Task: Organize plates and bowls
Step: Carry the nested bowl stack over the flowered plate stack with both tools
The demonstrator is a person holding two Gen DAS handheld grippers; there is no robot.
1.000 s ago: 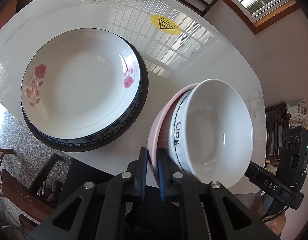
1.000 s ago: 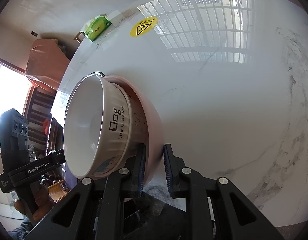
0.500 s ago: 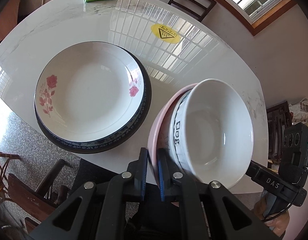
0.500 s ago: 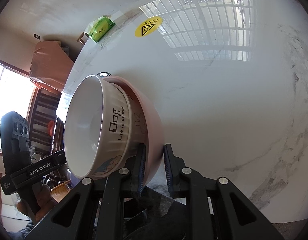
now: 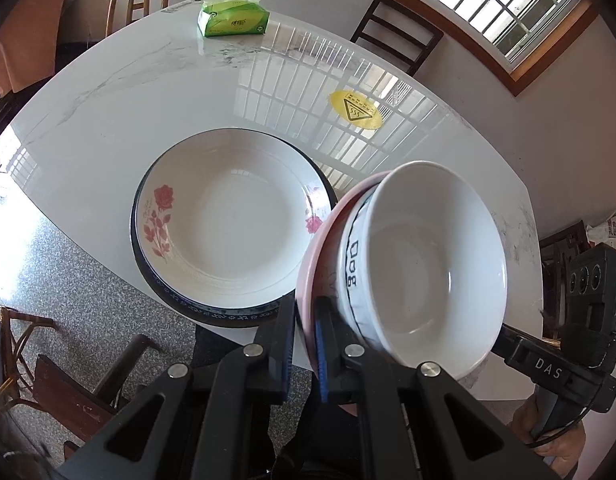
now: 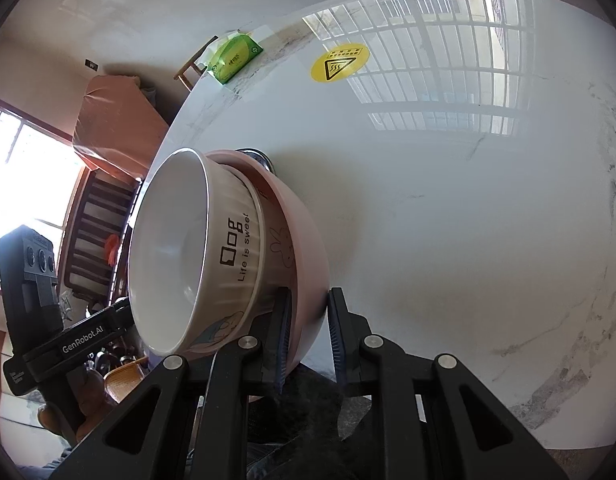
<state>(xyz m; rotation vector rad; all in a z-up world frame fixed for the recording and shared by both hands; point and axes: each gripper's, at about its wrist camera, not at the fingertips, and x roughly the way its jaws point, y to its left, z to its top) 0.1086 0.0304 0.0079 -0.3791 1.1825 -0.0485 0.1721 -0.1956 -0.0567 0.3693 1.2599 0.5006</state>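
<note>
A white bowl (image 5: 427, 264) with "Dog" lettering is nested inside a pink bowl (image 5: 315, 248). My left gripper (image 5: 306, 344) is shut on the pink bowl's rim. My right gripper (image 6: 308, 328) is shut on the opposite rim of the pink bowl (image 6: 304, 240), with the white bowl (image 6: 188, 248) inside it. The pair is held tilted above the table's near edge. A white plate with red roses (image 5: 232, 216) lies stacked on a dark blue-rimmed plate (image 5: 168, 292) on the table, just left of the bowls.
The white marble table (image 5: 148, 92) carries a green tissue pack (image 5: 234, 20) at the far side and a yellow hot-surface sticker (image 5: 355, 110). Chairs (image 5: 395, 36) stand around the table. The tissue pack (image 6: 236, 58) and sticker (image 6: 339, 62) also show in the right wrist view.
Both grippers have pulled back and up with the nested bowls. The plate stack and the tissue pack have shifted toward the middle of the left wrist view.
</note>
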